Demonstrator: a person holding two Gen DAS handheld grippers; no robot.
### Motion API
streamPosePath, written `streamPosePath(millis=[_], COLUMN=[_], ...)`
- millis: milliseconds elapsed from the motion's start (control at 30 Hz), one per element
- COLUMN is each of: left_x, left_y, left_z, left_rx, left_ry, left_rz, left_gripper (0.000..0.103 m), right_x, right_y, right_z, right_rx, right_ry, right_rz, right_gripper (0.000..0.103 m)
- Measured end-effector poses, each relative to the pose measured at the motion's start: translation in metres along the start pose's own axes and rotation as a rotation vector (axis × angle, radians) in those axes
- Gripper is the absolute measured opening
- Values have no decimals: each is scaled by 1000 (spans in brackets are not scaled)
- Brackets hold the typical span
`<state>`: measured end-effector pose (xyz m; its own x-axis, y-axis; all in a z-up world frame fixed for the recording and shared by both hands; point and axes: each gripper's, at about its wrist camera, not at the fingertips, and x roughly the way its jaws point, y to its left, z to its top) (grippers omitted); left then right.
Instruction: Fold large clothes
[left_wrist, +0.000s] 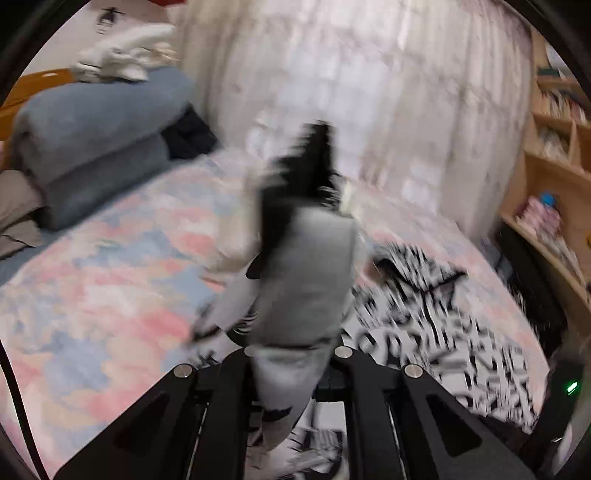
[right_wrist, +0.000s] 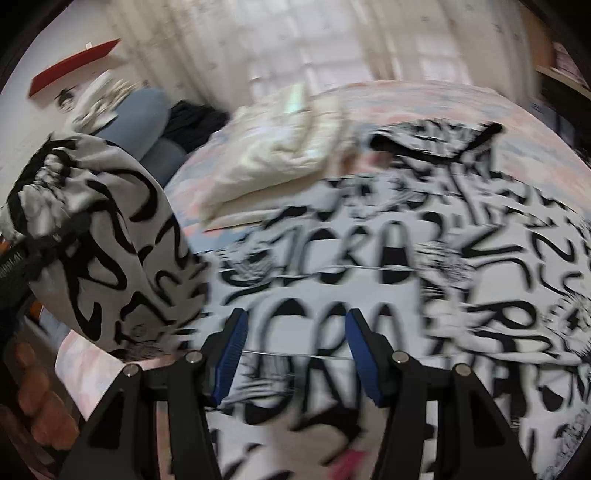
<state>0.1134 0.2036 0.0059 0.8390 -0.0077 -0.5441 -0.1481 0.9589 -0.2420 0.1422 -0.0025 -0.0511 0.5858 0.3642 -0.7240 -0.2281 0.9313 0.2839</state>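
A large white garment with black graffiti lettering (right_wrist: 424, 266) lies spread on the bed; it also shows in the left wrist view (left_wrist: 436, 325). My left gripper (left_wrist: 291, 354) is shut on a sleeve of that garment (left_wrist: 306, 273), held up in the air with its black cuff on top. In the right wrist view the lifted sleeve (right_wrist: 103, 243) hangs at the left. My right gripper (right_wrist: 293, 350) is open, its blue pads (right_wrist: 231, 354) hovering just over the garment's body. Both views are motion-blurred.
The bed has a pink and blue patterned sheet (left_wrist: 103, 295). A folded cream garment (right_wrist: 280, 155) lies behind the printed one. Rolled blue-grey blankets (left_wrist: 96, 144) are stacked at the head. A wooden bookshelf (left_wrist: 554, 177) stands at the right, curtains (left_wrist: 369, 92) behind.
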Motion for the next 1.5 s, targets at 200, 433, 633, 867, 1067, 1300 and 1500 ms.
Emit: streamPosePath(millis=[200,433,633,867,1067,1300,1500], left_x=[67,84,55,32,0,-30,-50], left_y=[-64,-69,-72,-97,-86,-50,-9], left_z=[-65,-95,-90,-107,-119,-125,-140], left_rx=[145,145,148,215,207,180,121], left_ry=[231,364,317,344,341,351,356], left_rz=[42,58,-17,-23,31,48,94], left_gripper=[11,16,102,102,102,102,100], right_x=[-5,-14,-36,-61,-75,-61,-26], right_y=[-48,-85,-92,-94,-93,-85,-74], right_z=[-14,-33,-38,-45,-61,-81,-83], right_rx=[57,113,141,102,79,47,67], right_ry=[33,58,16,-21,-21,79,194], right_rz=[-56,-81,-40,-20,16,62,165], right_gripper=[55,55,55,55,55,64,68])
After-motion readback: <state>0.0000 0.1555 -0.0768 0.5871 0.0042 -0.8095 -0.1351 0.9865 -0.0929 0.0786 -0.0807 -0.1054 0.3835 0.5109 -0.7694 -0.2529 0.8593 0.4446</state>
